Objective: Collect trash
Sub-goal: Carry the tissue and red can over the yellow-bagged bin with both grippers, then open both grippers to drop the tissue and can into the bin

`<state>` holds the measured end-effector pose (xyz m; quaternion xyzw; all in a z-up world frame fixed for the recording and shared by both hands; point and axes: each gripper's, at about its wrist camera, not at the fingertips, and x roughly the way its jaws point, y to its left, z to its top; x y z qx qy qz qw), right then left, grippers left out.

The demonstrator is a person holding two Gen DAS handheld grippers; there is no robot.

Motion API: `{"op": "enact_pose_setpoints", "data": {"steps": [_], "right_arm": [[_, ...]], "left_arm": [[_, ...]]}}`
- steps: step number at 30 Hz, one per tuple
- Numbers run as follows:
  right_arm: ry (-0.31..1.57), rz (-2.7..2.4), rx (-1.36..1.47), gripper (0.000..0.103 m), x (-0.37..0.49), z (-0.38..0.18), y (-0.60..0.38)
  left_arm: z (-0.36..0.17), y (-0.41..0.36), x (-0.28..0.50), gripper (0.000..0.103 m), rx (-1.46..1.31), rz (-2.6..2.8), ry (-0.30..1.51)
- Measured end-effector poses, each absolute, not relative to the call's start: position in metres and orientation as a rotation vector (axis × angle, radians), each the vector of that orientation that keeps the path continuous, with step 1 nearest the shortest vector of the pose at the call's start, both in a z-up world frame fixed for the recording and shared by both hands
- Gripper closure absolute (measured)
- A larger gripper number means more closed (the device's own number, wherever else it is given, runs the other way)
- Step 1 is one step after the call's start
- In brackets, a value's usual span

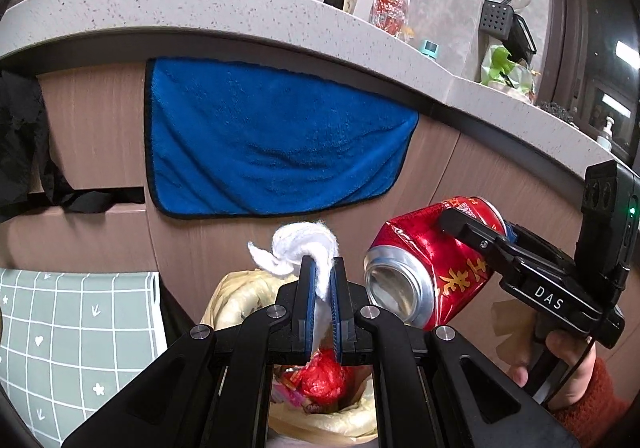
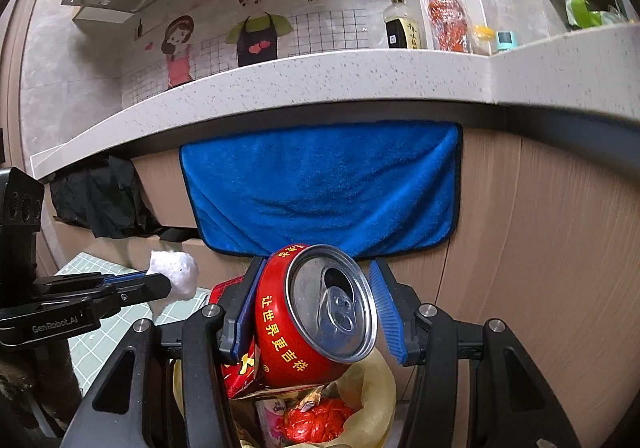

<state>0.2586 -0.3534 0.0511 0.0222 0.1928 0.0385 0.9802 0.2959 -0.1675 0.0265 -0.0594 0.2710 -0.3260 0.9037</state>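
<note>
Now red can (image 2: 316, 312) sits clamped in right hand-held gripper (image 2: 316, 308).

The left gripper (image 1: 323, 268) has its fingers pinched tight, while the right gripper (image 2: 320, 300) – tilted slightly downward – stands with fingers wide, a hand (image 1: 568, 368) on its handle.

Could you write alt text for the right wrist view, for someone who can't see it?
The right gripper holds a dented red can over a yellow-lined trash bin. At left, the left gripper pinches a white tissue, with a blue towel hanging behind.
</note>
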Motion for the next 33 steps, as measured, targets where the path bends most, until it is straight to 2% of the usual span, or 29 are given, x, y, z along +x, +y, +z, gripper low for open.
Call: {"op": "enact_pose_setpoints", "data": {"steps": [31, 33], "right_arm": [[0.476, 0.089, 0.096, 0.054, 0.275, 0.019, -0.357], [0.483, 0.092, 0.108, 0.053, 0.277, 0.015, -0.358]], "left_arm": [[0.008, -0.177, 0.315, 0.096, -0.149, -0.699, 0.626], [0.004, -0.179, 0.321, 0.093, -0.157, -0.724, 0.639]]}}
